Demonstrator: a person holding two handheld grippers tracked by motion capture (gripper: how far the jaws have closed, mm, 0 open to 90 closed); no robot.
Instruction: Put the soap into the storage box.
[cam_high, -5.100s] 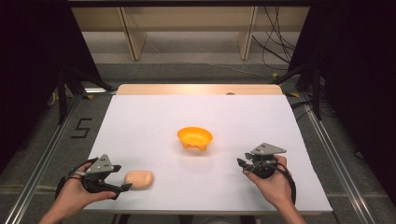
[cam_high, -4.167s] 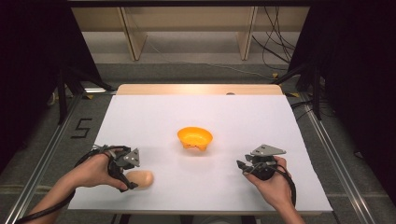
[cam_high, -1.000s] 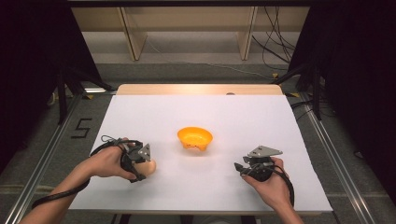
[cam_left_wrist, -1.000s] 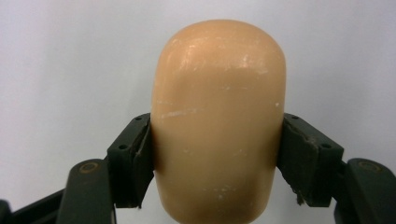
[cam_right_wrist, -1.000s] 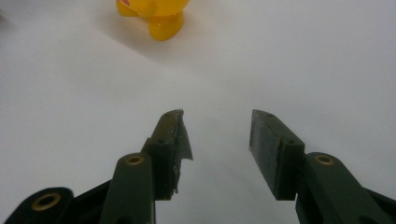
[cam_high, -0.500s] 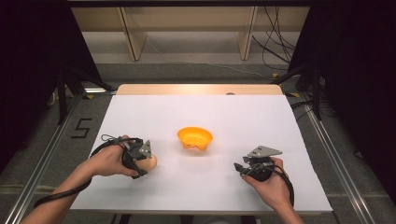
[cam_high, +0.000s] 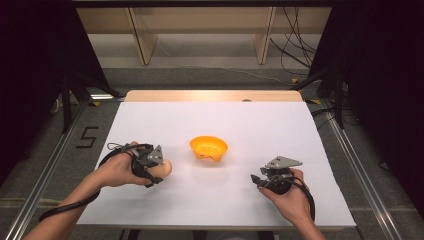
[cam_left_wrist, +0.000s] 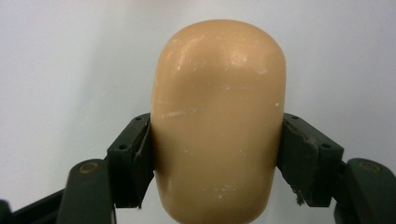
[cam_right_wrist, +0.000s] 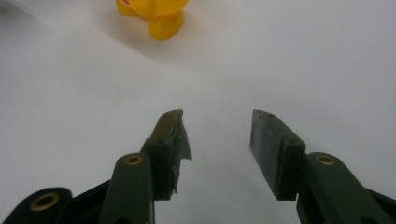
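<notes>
A smooth tan oblong object (cam_left_wrist: 218, 126), like a bread roll, sits between the jaws of my left gripper (cam_left_wrist: 217, 158), which is shut on its sides. In the high view that gripper (cam_high: 159, 171) holds the tan object (cam_high: 165, 168) just above the white table (cam_high: 150, 125), left of centre. An orange bowl (cam_high: 209, 147) stands at the middle of the table; its feet (cam_right_wrist: 154, 16) appear at the top of the right gripper view. My right gripper (cam_right_wrist: 215, 135) stands open over bare white surface, at the front right (cam_high: 256, 181) in the high view.
The white table ends in a wooden strip (cam_high: 215, 95) at the far edge. Metal rails (cam_high: 45, 165) run along both sides, and a floor mark "5" (cam_high: 86, 136) lies to the left. Wooden shelf legs (cam_high: 140, 40) and cables (cam_high: 295, 40) stand beyond the table.
My left gripper took hold of the tan object at the front left and has carried it up and to the right, closer to the orange bowl. The right gripper has barely moved.
</notes>
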